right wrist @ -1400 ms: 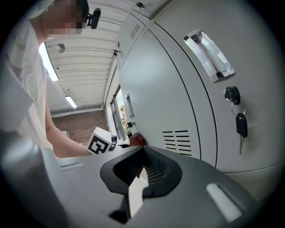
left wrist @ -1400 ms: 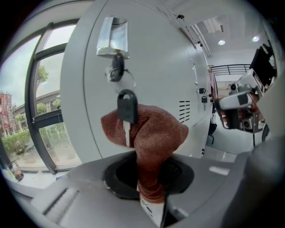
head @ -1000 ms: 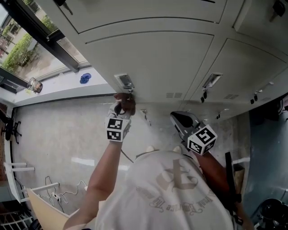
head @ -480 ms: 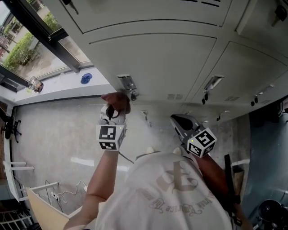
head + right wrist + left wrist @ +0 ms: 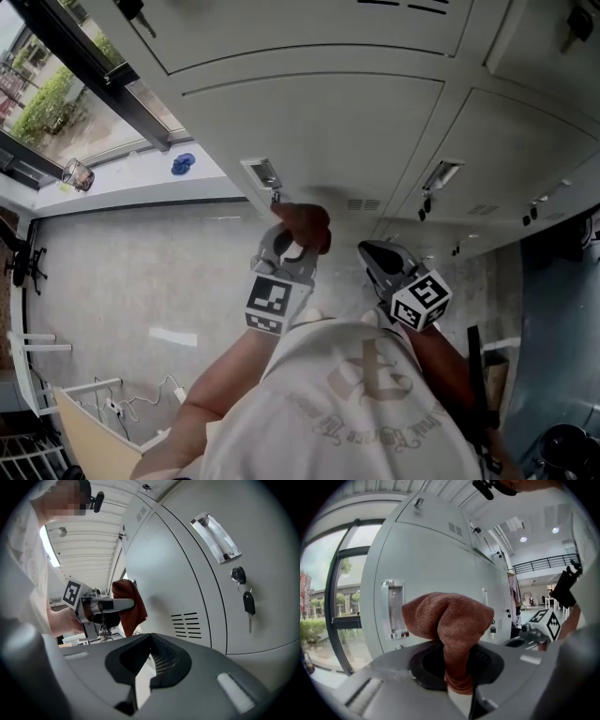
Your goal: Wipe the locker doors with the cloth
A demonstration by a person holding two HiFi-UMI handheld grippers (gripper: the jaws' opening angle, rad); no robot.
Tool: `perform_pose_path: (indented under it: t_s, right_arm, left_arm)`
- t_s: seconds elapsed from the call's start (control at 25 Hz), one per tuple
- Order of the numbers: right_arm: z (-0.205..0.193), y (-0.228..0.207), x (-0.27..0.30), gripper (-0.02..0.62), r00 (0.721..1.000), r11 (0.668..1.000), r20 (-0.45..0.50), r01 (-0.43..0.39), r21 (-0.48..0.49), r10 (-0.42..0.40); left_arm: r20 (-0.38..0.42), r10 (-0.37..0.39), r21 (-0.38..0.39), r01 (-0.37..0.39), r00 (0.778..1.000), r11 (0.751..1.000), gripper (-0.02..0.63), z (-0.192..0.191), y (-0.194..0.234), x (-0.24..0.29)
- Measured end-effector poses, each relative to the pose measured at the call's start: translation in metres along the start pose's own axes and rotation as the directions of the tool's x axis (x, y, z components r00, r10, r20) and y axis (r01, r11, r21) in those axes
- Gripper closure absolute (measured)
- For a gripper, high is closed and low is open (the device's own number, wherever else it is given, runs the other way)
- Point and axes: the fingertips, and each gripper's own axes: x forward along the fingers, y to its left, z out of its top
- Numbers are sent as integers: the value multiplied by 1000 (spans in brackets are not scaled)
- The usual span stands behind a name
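Left gripper view shows the rust-brown cloth (image 5: 447,620) pinched in the left tongs (image 5: 457,670), bunched up at the locker door (image 5: 440,559), just right of its handle (image 5: 393,609). The right tongs (image 5: 140,677) are pressed together and empty, near the same door. For a good wipe, press the cloth flatter, use even strokes, and skirt the handle.

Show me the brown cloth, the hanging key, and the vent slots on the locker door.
Rust-brown woven cloth (image 5: 445,620): left gripper view, on its bunched top fold.
Dark-headed metal key (image 5: 248,603): right gripper view, on its head, below the lock.
Horizontal pressed-metal vent slots (image 5: 186,625): right gripper view, on the middle slot.
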Motion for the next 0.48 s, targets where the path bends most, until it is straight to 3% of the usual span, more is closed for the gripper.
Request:
perform_pose_path:
  t_s: [0.12,0.28,0.48]
  right_arm:
    - [1,-3,-6,588,1000,1000,6,6,-1,-6]
    - [3,-9,-13,588,1000,1000,10,21,1,-21]
    - [1,-15,-20,588,999,999,11,34,7,-35]
  left_arm:
    - [-76,67,-82,-73,995,994,526,-26,17,20]
    - [-138,130,-111,-146,982,983,526,-39,38,32]
    - [-144,153,-109,-169,978,980,526,-43,42,41]
